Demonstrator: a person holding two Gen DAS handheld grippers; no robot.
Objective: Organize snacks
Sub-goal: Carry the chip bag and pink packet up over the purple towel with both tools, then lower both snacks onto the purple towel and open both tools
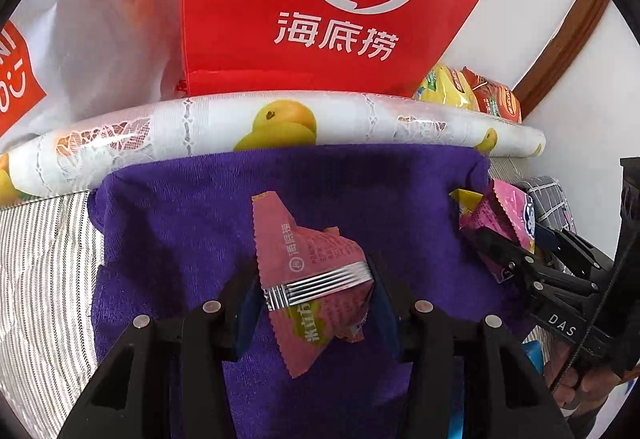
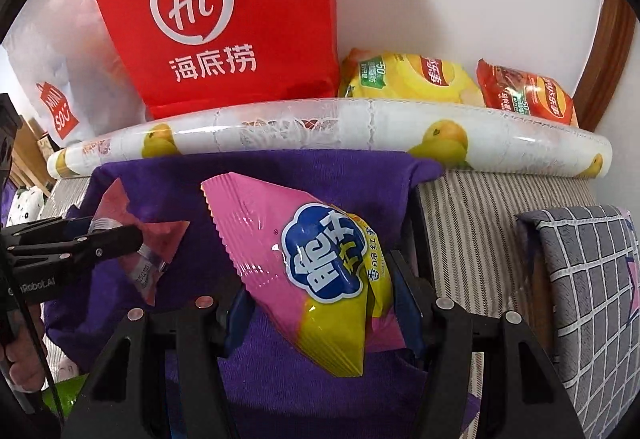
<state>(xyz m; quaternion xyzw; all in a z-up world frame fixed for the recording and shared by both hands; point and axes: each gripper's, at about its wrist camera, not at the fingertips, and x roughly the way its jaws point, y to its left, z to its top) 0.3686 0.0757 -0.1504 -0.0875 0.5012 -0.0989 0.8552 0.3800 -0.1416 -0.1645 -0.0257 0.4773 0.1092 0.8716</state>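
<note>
— Both hands are out over the purple towel [image 1: 180, 239], each tool tipped steeply downward. The left gripper [image 1: 316, 287] is clamped on a small dusty-pink snack packet [image 1: 308, 263], pads squeezing it across its silver seam.

— And the other one?

— The right gripper [image 2: 320, 299] is closed on a bigger pink and yellow snack bag [image 2: 316, 271] with a blue cloud logo; the bag sticks out at a slant, pink end up toward the left. From the left side you see that tool coming in from the right edge, a hand [image 1: 588, 383] wrapped round its handle.

— Are the packets down on the towel?

— Can't tell; they're held over it. Behind the towel lies a fruit-printed roll [image 2: 320, 127], then a red bag [image 2: 224, 19] against the wall, with a yellow chip bag [image 2: 408, 79] and a red chip bag [image 2: 524, 87] beside it. A grid-patterned cushion [image 2: 592, 287] sits to the right.
</note>
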